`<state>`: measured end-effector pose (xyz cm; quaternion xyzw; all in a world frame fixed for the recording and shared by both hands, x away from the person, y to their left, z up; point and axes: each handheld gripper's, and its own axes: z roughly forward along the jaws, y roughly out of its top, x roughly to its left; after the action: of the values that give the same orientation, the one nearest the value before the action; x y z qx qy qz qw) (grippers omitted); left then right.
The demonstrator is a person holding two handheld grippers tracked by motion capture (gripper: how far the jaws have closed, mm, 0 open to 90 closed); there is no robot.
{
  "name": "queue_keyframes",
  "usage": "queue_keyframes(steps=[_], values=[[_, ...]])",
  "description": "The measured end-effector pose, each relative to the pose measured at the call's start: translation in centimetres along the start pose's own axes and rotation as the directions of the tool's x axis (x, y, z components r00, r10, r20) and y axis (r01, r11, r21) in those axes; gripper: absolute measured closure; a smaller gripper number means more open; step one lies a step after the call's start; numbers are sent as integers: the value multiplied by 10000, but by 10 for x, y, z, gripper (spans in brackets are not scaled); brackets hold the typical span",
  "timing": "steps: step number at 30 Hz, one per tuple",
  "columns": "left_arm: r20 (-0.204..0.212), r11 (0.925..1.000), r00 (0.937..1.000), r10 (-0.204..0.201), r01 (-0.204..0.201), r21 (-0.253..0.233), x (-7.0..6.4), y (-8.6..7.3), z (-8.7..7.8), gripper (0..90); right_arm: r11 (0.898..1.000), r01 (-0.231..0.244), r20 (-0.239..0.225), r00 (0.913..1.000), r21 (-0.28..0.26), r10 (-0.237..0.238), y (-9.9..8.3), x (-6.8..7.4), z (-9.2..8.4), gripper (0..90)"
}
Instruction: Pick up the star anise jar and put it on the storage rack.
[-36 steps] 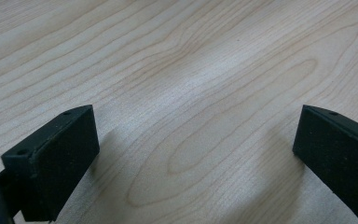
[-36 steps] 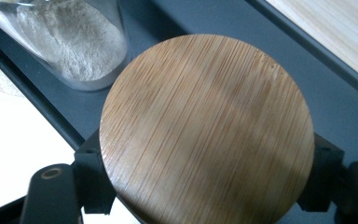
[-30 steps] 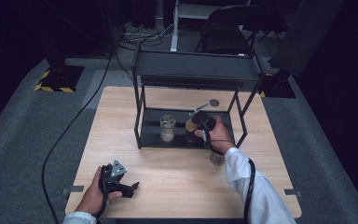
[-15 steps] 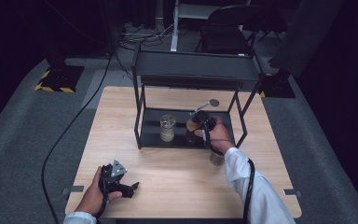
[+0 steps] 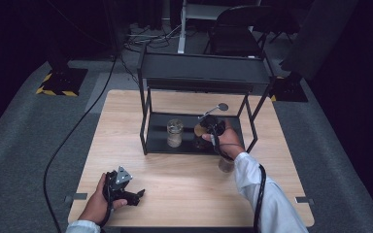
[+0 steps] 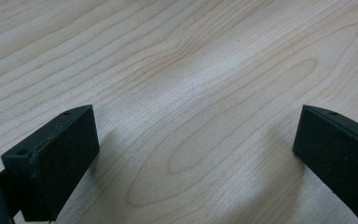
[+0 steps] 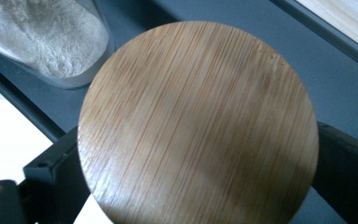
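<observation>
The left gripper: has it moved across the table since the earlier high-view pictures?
No. The left gripper sits at the same spot near the table's front edge, equally far from the black rack's left legs as before.

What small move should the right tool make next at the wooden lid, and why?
Probably close on the wooden lid: the right tool has just been opening its jaws, which now stand on either side of the lid, apparently not yet pressing it.

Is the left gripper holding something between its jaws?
No, the left gripper has its jaws wide apart over the bare wooden table.
</observation>
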<state>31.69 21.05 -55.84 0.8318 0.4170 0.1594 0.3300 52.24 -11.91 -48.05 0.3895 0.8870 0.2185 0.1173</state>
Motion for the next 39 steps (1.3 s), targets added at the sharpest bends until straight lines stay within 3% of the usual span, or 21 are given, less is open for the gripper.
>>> queue_keyframes(steps=[7,15,27,39], values=[[-1,10000,10000,3,-3,1,0,0,0,0,9998,170,89,9998,-39,-170,0,2,-1,44],[-1,10000,10000,2,-2,0,0,0,0,0,10000,-63,244,9997,-61,65,0,1,-1,44],[-1,10000,10000,3,-3,1,0,0,0,0,10000,-40,527,9986,-36,41,-1,1,-2,42],[-1,10000,10000,2,-2,1,0,0,0,0,9996,88,416,9991,-276,-77,-3,1,-13,40]])
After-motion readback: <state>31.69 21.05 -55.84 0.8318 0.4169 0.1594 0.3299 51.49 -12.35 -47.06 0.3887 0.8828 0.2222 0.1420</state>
